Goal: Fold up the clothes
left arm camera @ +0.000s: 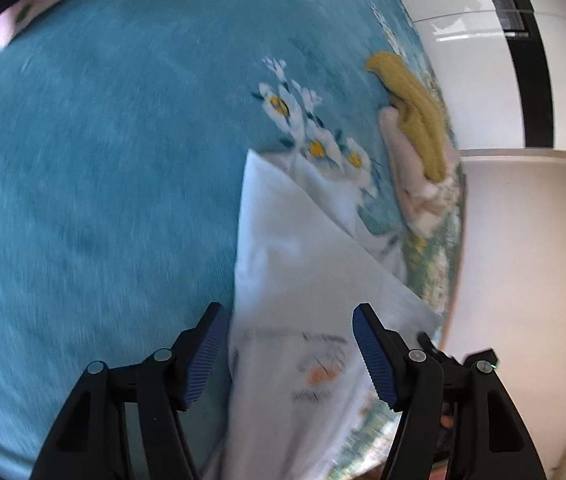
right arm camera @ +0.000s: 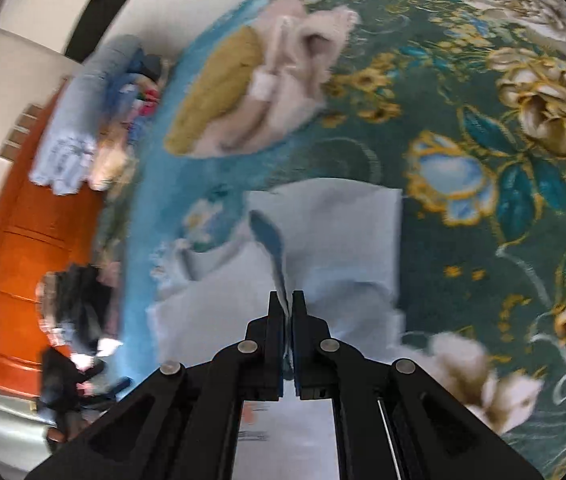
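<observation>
A white T-shirt with a small orange print lies on the teal floral blanket, one flap folded over at an angle. My left gripper hovers open above the printed part, its blue pads either side of the cloth without touching. In the right wrist view the same white T-shirt lies rumpled, and my right gripper is shut on a raised edge of it. The picture is blurred by motion.
A heap of a mustard garment and a pale pink one sits near the blanket's far edge; it also shows as the pink-and-mustard heap. More clothes are piled beyond. An orange wooden door stands at left. White wall borders the blanket.
</observation>
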A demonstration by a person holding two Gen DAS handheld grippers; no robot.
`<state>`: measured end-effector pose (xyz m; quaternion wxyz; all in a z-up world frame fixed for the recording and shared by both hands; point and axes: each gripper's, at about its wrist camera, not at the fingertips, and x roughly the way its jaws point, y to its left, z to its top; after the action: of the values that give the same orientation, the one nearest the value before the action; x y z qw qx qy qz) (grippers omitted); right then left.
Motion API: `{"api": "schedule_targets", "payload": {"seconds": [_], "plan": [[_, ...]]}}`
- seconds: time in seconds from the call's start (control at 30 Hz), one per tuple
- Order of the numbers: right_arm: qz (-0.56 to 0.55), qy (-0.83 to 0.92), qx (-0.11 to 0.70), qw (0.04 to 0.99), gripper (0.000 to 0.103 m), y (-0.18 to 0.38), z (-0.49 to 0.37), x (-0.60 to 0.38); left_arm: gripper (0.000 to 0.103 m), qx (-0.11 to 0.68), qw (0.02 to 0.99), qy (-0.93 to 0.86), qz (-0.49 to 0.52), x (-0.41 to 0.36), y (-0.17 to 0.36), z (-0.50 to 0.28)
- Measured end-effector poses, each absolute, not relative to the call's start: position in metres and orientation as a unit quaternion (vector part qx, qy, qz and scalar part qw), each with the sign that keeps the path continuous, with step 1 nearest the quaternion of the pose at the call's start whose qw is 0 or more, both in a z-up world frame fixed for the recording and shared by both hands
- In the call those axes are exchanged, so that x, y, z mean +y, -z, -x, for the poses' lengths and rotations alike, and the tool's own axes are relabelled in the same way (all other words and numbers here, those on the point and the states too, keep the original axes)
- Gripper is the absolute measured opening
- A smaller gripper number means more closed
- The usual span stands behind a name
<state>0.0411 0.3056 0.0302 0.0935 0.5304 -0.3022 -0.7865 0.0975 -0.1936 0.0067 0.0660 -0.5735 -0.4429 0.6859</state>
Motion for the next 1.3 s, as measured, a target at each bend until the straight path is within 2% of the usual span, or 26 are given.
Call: {"api": "schedule_targets", "payload": {"seconds": [0.17,0.23,0.3,0.37,0.47,0.57,0.63,0.7,0.73,0.77,0.8,0.87,1.0,1.2,1.3], "plan": [[-0.554,0.779,-0.293,0.034,0.005,-0.01,-0.028,0.332,0.069,-0.407,0.046,-0.701,0.584,-0.188,0.009,-0.07],[-0.555,0.781,-0.285,0.023,0.014,-0.005,-0.023,0.339,0.069,-0.408,0.042,-0.699,0.586,-0.188,0.019,-0.061],[-0.545,0.784,-0.297,0.022,0.039,0.0,-0.019,0.348,0.069,-0.42,0.04,-0.693,0.585,-0.187,0.029,-0.054],[-0.547,0.772,-0.321,0.042,0.051,0.009,-0.013,0.349,0.069,-0.426,0.035,-0.69,0.584,-0.185,0.036,-0.047],[-0.557,0.774,-0.298,0.033,0.052,0.016,-0.006,0.344,0.068,-0.41,0.039,-0.7,0.583,-0.177,0.04,-0.035],[-0.555,0.773,-0.305,0.033,0.052,0.024,-0.004,0.342,0.066,-0.387,0.046,-0.715,0.58,-0.172,0.038,-0.026],[-0.549,0.775,-0.313,0.03,0.052,0.026,-0.003,0.341,0.059,-0.376,0.045,-0.721,0.58,-0.172,0.039,-0.023],[-0.545,0.774,-0.321,0.022,0.051,0.028,0.0,0.342,0.042,-0.38,0.04,-0.718,0.581,-0.175,0.041,-0.02],[-0.542,0.773,-0.329,0.019,0.049,0.028,0.001,0.343,0.039,-0.375,0.041,-0.721,0.581,-0.174,0.039,-0.018],[-0.544,0.771,-0.331,0.016,0.035,0.028,0.003,0.342,0.027,-0.37,0.043,-0.724,0.581,-0.173,0.037,-0.017],[-0.545,0.769,-0.333,0.013,0.015,0.029,0.005,0.342,0.014,-0.365,0.044,-0.727,0.58,-0.172,0.035,-0.016],[-0.554,0.77,-0.315,0.013,0.008,0.029,0.008,0.336,0.008,-0.354,0.048,-0.733,0.579,-0.17,0.032,-0.013],[-0.54,0.786,-0.302,0.012,0.005,0.015,0.01,0.333,0.005,-0.33,0.056,-0.749,0.572,-0.166,0.02,-0.007],[-0.471,0.838,-0.275,0.021,0.005,-0.039,0.026,0.334,0.005,-0.259,0.091,-0.813,0.514,-0.154,-0.038,0.02],[-0.467,0.843,-0.267,-0.008,0.005,-0.041,0.033,0.338,0.009,-0.251,0.078,-0.794,0.548,-0.148,-0.026,0.035]]}}
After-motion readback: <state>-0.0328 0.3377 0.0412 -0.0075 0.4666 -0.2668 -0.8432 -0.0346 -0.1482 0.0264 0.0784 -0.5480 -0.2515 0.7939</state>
